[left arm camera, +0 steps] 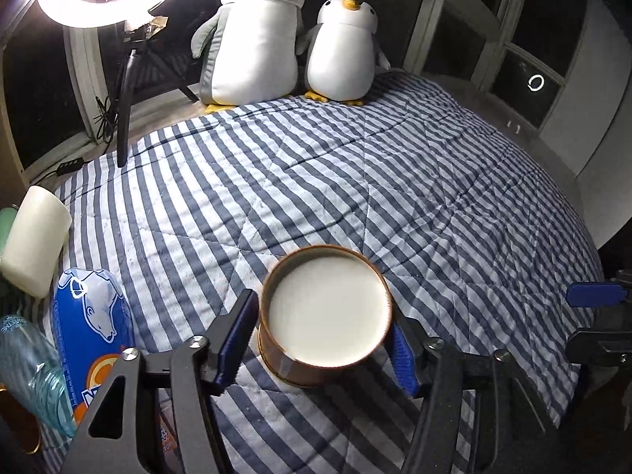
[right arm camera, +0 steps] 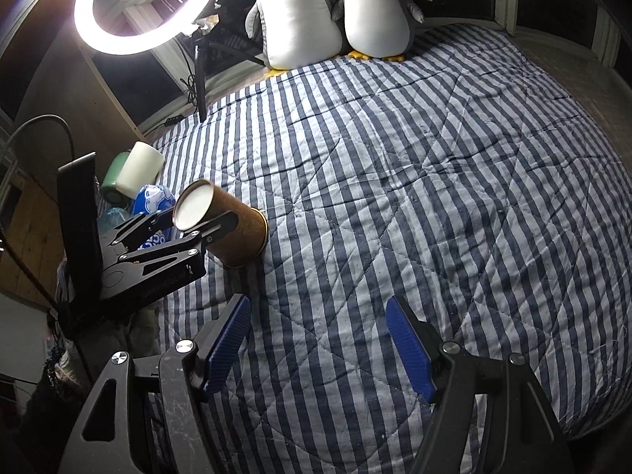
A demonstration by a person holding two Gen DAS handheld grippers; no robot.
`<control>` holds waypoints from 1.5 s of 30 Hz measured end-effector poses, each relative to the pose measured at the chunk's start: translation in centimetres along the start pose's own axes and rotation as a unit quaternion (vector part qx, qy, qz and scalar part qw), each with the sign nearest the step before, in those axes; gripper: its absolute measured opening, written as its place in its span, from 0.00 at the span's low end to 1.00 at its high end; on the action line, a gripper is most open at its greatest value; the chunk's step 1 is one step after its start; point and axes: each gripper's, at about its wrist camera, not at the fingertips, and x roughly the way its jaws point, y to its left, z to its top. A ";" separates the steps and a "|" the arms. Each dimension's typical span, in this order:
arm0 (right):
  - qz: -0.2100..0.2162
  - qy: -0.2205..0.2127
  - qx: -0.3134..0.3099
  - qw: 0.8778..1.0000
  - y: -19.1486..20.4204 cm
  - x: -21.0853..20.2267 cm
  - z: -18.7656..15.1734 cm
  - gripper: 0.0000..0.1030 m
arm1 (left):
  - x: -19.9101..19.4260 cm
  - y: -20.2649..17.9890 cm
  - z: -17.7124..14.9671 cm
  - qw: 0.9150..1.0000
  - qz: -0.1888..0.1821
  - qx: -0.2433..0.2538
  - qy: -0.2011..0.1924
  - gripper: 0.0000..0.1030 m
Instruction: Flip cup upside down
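Observation:
A brown paper cup (left arm camera: 328,312) with a white flat bottom is held in my left gripper (left arm camera: 320,339), whose blue pads press its sides. The white bottom faces up toward the camera. In the right wrist view the cup (right arm camera: 233,233) is tilted, its white bottom up-left and its open rim down-right close to the striped quilt (right arm camera: 395,197), still clamped by the left gripper (right arm camera: 205,233). My right gripper (right arm camera: 320,339) is open and empty above the quilt, to the right of the cup.
Two plush penguins (left arm camera: 284,35) stand at the far edge of the quilt (left arm camera: 355,181). A ring light (right arm camera: 134,8) on a stand is at the far left. A white cup (left arm camera: 33,237), a blue snack bag (left arm camera: 91,324) and a plastic bottle (left arm camera: 31,371) lie at the left.

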 end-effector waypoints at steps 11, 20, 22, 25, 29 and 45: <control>-0.024 -0.048 -0.038 0.998 2.3 -1.7 0.3 0.66 | -4.6 0.4 0.0 0.999 0.005 -0.006 -0.032 0.86; -0.026 -0.122 -0.088 0.988 7.0 -4.8 0.7 0.67 | -14.4 2.1 -0.6 0.991 0.070 -0.042 -0.106 0.87; -0.024 -0.140 -0.097 0.985 8.0 -5.8 0.7 0.69 | -17.2 2.5 -0.6 0.986 0.091 -0.054 -0.128 0.88; -0.019 -0.172 -0.110 0.979 9.6 -7.4 0.8 0.77 | -20.8 2.8 -0.8 0.978 0.118 -0.070 -0.156 0.89; -0.012 -0.206 -0.124 0.971 11.3 -9.7 0.9 0.80 | -25.8 2.9 -1.3 0.964 0.160 -0.076 -0.199 0.91; 0.013 -0.374 -0.154 0.915 16.7 -20.6 -0.5 0.96 | -42.3 0.5 -2.6 0.896 0.271 -0.099 -0.337 0.99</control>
